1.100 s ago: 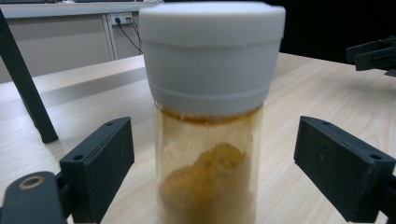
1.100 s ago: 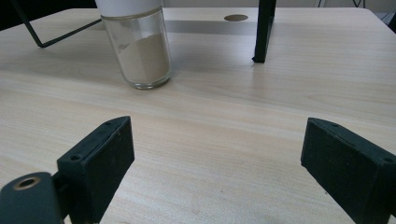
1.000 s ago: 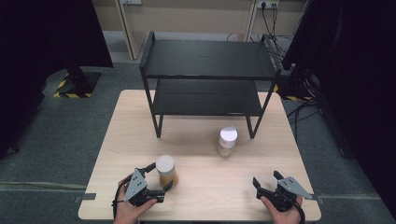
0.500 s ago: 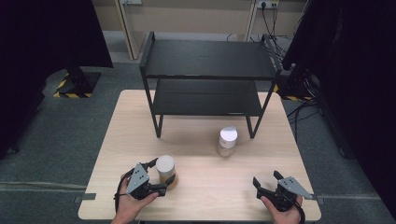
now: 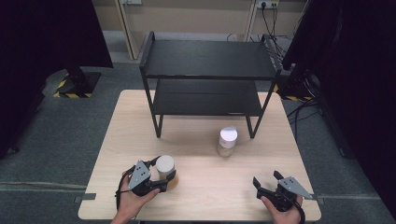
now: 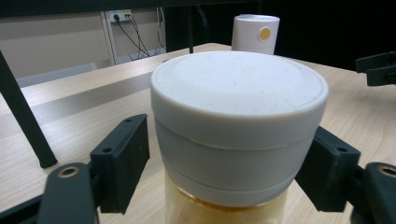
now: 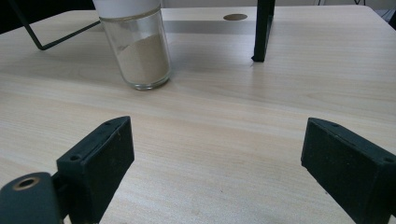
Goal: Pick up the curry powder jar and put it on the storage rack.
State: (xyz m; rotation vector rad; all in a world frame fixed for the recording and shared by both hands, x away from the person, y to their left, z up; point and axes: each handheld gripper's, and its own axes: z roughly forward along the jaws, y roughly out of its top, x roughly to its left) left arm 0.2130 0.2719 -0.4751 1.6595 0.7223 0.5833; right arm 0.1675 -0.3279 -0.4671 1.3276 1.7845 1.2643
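Wooden table (image 5: 205,186), black shelf rack (image 5: 208,74) at 12 o'clock: grab step.
Left gripper (image 5: 161,179) jaws just closing around the near jar (image 5: 165,170), contact unclear; right gripper (image 5: 271,184) gapes empty at 5. Next: firm squeeze, lift.

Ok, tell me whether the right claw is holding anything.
No. In the right gripper view the right claw stands wide open over bare table, with the jar of powder standing well ahead of it.

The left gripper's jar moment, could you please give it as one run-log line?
left gripper: jaws just closing around white-lidded jar, contact unclear | right gripper: open, empty | second jar: upright before black shelf
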